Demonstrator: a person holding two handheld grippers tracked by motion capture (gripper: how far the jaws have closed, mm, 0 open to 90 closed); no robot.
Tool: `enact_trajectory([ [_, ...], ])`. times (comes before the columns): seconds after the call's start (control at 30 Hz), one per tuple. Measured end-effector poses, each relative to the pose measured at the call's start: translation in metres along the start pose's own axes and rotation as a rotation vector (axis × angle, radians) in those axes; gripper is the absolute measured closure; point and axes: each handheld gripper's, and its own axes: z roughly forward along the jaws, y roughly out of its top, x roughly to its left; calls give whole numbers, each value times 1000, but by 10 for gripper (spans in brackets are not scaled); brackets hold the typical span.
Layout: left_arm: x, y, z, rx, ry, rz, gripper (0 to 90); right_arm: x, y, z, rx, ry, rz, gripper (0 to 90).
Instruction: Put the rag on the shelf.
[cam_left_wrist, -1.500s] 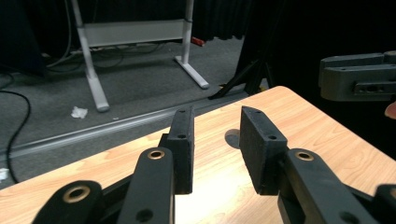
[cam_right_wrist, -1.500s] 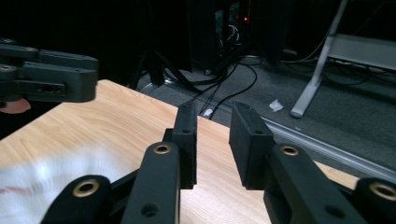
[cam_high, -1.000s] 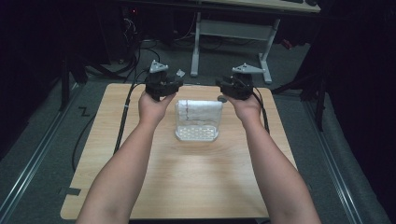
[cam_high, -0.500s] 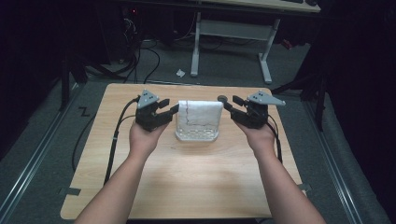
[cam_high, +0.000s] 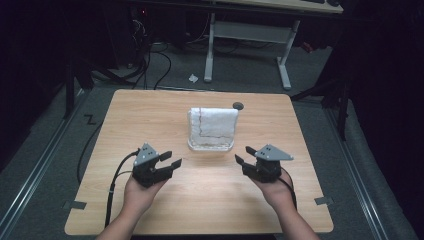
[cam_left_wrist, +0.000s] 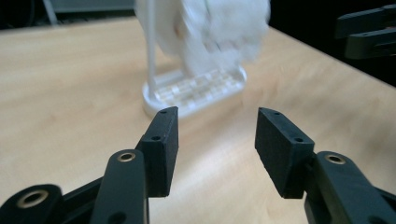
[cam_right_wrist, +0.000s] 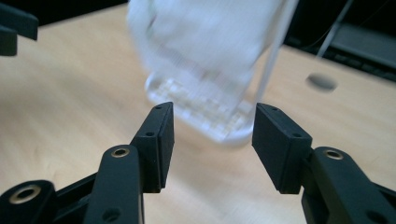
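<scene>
A white towel (cam_high: 214, 122) hangs over a small clear plastic rack (cam_high: 210, 145) at the middle of the wooden table (cam_high: 150, 110). The same towel (cam_left_wrist: 219, 28) and rack base (cam_left_wrist: 196, 91) appear blurred in the left gripper view, and the towel (cam_right_wrist: 205, 37) on its rack (cam_right_wrist: 205, 112) also in the right gripper view. My left gripper (cam_high: 169, 160) is held open near the table's front left, short of the rack. My right gripper (cam_high: 244, 156) is open at the front right. Nothing sits between either pair of jaws.
A round cable hole (cam_high: 238, 105) lies in the table behind the rack. Beyond the table stand a white desk frame (cam_high: 245, 35) and cables on a dark floor. Bare wood surrounds the rack on all sides.
Both grippers have drawn back from beside the towel rack toward the front edge of the table and spread apart. The towel stays on the rack.
</scene>
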Motion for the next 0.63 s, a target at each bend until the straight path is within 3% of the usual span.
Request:
enact_trajectory([
  [0.13, -8, -38, 8, 99, 5, 46, 483, 15, -30, 7, 51, 5, 11, 485],
  [0.17, -7, -48, 10, 119, 17, 33, 482, 20, -39, 10, 61, -2, 12, 487],
  [0.2, -6, -54, 11, 145, 11, -21, 498, 25, -50, 12, 62, -23, 17, 514],
  [0.23, -5, -52, 12, 150, -1, -42, 513, 29, -58, 13, 78, -29, 16, 516],
  [0.27, -6, -49, 11, 127, -17, -29, 495, 31, -56, 13, 92, -14, 0, 481],
  [0.33, -9, -44, 11, 112, 12, 35, 479, 33, -52, 9, 57, -35, -66, 491],
  [0.47, -4, -46, 15, 132, 11, 30, 479, 28, -58, 20, 119, -21, -46, 491],
  [0.53, -4, -48, 16, 143, 24, 45, 478, 28, -59, 21, 126, -27, -57, 491],
  [0.63, -2, -50, 15, 143, 24, 28, 478, 27, -60, 21, 127, -22, -39, 492],
])
